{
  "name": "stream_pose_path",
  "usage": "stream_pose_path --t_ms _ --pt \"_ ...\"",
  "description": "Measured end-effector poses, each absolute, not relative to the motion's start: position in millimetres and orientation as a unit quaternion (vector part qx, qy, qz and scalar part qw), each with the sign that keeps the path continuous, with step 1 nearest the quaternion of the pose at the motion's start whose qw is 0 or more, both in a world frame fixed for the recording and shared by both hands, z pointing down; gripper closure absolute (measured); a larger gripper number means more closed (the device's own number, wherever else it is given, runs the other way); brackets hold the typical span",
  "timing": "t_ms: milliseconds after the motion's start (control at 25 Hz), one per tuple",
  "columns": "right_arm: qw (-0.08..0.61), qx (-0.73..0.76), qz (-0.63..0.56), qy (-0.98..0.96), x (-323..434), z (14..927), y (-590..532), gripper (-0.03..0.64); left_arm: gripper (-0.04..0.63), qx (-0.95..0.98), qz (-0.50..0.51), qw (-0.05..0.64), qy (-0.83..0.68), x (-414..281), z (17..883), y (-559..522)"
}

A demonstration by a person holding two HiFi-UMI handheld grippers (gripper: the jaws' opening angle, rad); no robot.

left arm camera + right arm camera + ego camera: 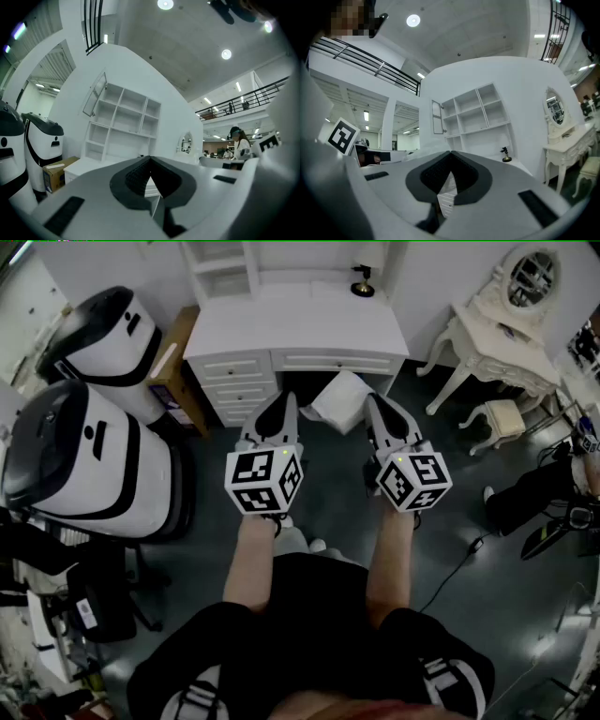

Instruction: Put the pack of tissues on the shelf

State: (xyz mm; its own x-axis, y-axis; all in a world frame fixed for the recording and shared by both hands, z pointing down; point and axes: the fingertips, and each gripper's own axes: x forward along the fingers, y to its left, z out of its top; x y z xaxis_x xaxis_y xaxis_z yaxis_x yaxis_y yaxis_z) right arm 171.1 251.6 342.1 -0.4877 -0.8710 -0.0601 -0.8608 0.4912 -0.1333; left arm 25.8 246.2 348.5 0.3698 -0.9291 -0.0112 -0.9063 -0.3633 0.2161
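Observation:
The pack of tissues (340, 401) is a white soft bundle held up between the front ends of my two grippers, in front of the desk's knee gap. It seems pressed between their inner sides. My left gripper (281, 401) is shut with nothing between its jaws (151, 160). Likewise my right gripper (379, 403) is shut and empty (451, 154). The white shelf unit (225, 268) stands on the back of the white desk (300, 329); its open compartments (124, 117) (476, 112) show ahead in both gripper views.
A small dark figurine (362, 282) stands on the desk's right back corner. Two big white-and-black machines (89, 451) and a cardboard box (173, 367) crowd the left. A white vanity table (497, 343) with a stool (502, 418) and a seated person (539, 493) are at the right.

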Motion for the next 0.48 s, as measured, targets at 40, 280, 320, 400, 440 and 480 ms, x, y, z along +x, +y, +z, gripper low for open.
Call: stream_pose_path --t_ms 40,280,320,400,440,480 --pt "0.06 -0.504 -0.043 0.861 173 342 251 0.597 0.584 0.824 -0.066 0.087 -0.557 27 349 245" --pt "0.062 -0.511 -0.038 0.857 188 338 247 0.597 0.585 0.833 -0.067 0.082 -0.543 46 343 239" --pt "0.063 -0.512 -0.037 0.856 190 338 246 0.597 0.584 0.834 -0.067 0.081 -0.541 49 343 238" --pt "0.067 -0.514 -0.038 0.854 194 336 243 0.597 0.585 0.836 -0.066 0.079 -0.539 53 342 236" --pt "0.071 -0.515 -0.04 0.853 196 336 241 0.597 0.585 0.836 -0.066 0.078 -0.539 54 341 234" --pt "0.075 -0.516 -0.043 0.852 197 335 239 0.597 0.584 0.836 -0.065 0.078 -0.54 54 341 232"
